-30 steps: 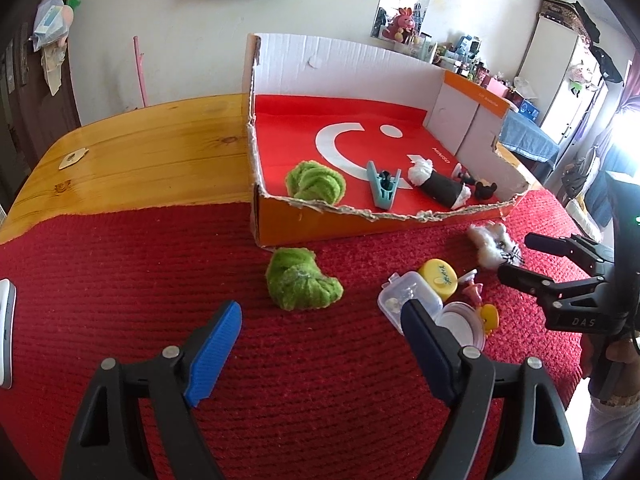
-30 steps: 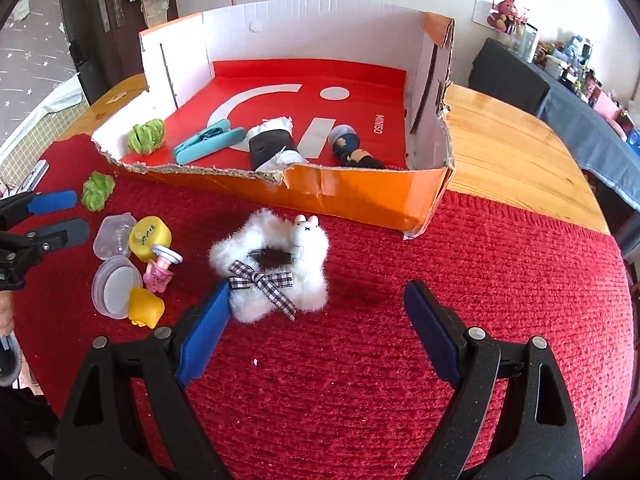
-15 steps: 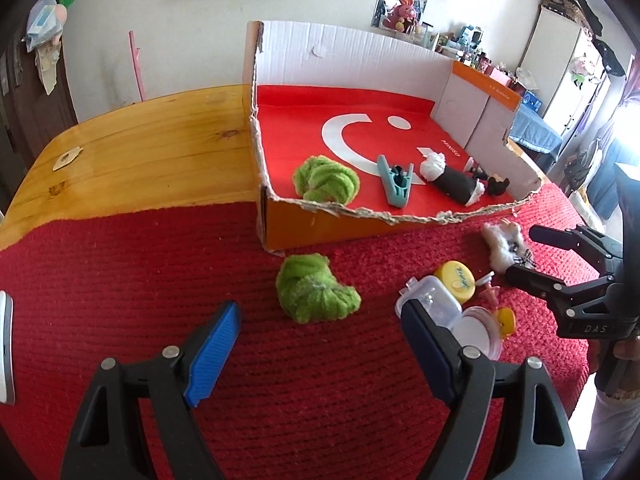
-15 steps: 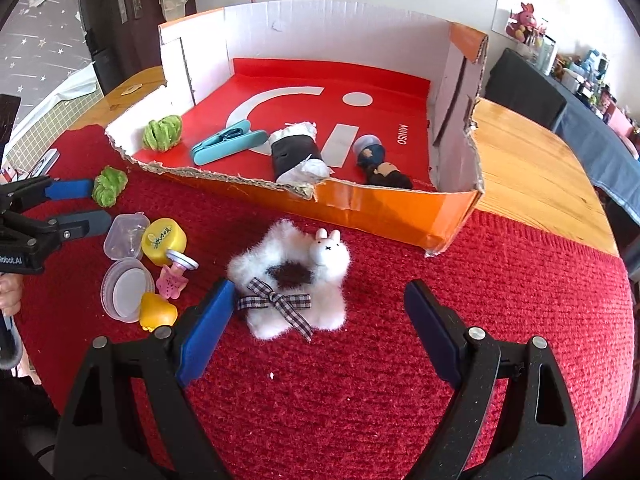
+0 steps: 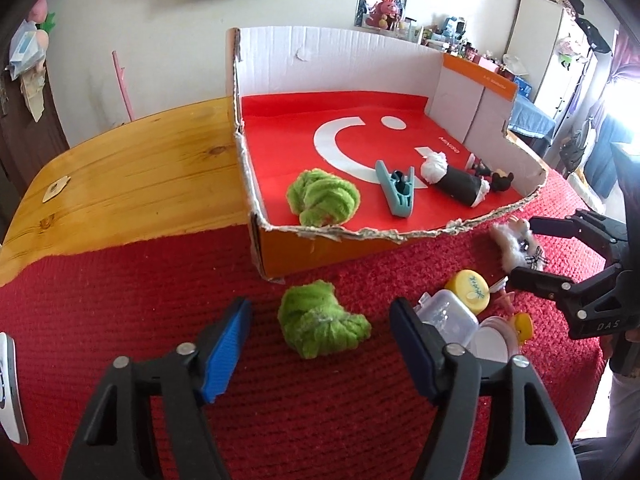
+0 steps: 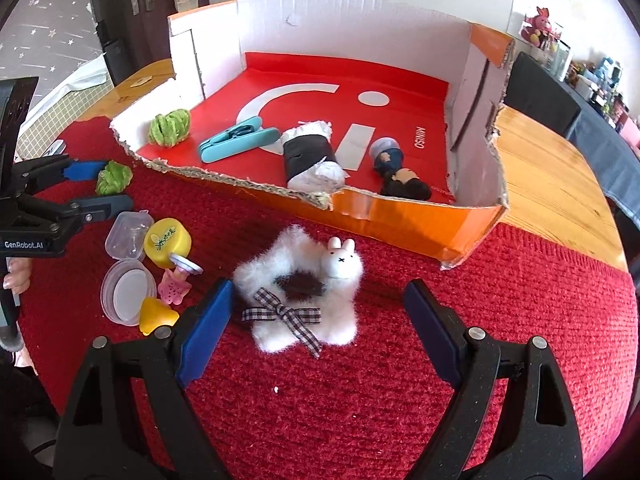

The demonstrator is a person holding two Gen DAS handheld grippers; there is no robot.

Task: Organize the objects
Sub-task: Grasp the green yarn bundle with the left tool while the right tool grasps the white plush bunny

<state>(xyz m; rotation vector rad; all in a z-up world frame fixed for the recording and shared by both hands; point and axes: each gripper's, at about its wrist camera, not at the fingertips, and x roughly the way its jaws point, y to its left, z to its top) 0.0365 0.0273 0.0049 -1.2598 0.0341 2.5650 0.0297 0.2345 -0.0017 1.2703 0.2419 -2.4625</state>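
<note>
Fuzzy green scrunchie (image 5: 320, 322) on ribbed red cloth (image 5: 120, 300)

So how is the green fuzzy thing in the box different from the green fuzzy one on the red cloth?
The green scrunchie in the box lies inside the cardboard box, already put away; the green scrunchie on the cloth still waits outside, between the open left gripper fingers. The boxed one looks rounder; the outside one is stretched sideways. Both are fluffy and lime green.
</note>
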